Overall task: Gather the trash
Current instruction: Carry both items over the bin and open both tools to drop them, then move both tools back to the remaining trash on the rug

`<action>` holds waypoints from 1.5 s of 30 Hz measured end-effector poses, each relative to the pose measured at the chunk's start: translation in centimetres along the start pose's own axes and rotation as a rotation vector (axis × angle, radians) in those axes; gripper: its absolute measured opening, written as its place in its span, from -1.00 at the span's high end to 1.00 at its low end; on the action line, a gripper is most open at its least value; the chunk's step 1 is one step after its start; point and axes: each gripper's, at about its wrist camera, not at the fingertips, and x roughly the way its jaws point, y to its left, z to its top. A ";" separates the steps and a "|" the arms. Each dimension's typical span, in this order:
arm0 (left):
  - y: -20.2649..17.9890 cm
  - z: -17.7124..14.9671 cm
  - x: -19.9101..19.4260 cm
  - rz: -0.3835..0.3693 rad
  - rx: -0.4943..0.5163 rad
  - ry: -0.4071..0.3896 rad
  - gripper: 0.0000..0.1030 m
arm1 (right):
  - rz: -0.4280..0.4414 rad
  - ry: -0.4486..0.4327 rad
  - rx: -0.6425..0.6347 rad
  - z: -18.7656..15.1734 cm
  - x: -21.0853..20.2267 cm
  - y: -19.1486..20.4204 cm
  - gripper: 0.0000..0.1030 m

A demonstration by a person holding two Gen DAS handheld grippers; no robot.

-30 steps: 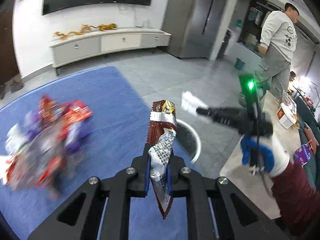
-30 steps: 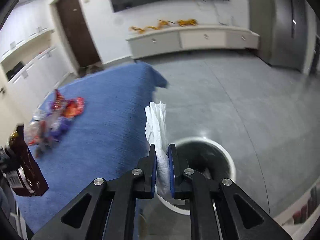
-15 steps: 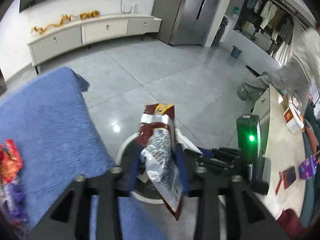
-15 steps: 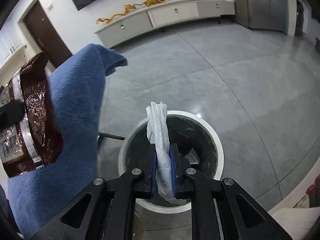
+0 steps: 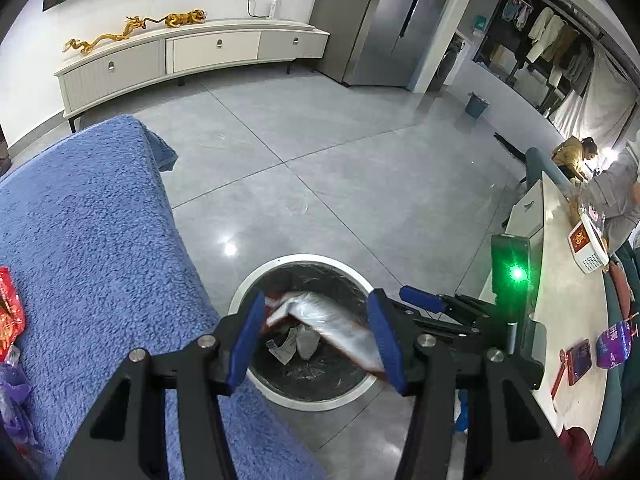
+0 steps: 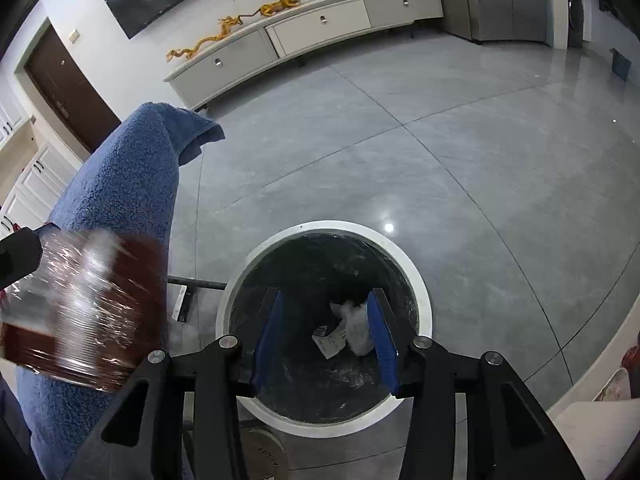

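Observation:
A round white-rimmed trash bin (image 5: pixel 280 394) with a black liner stands on the grey floor, also in the right wrist view (image 6: pixel 420 292). My left gripper (image 5: pixel 316 340) is open above it; the brown and silver snack wrapper (image 5: pixel 332 324) is loose between its fingers, falling over the bin. The same wrapper shows blurred at the left of the right wrist view (image 6: pixel 84 308). My right gripper (image 6: pixel 324 340) is open over the bin; the white crumpled tissue (image 6: pixel 356 326) lies inside on the liner beside a paper slip (image 6: pixel 330 340).
A blue fuzzy cloth (image 5: pixel 88 248) covers the surface left of the bin, with several red and purple wrappers (image 5: pixel 10 320) at its left edge. A white counter (image 5: pixel 568 320) with small items runs along the right. Open grey floor lies beyond the bin.
Both grippers moved over the bin and opened. The tissue dropped from the right gripper into the bin. The snack wrapper left the left gripper's grip and tipped flat.

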 end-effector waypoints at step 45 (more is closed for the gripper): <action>28.6 -21.7 -29.5 0.486 -0.488 -0.267 -0.20 | 0.359 -0.044 -0.513 -3.5 -8.2 31.3 0.02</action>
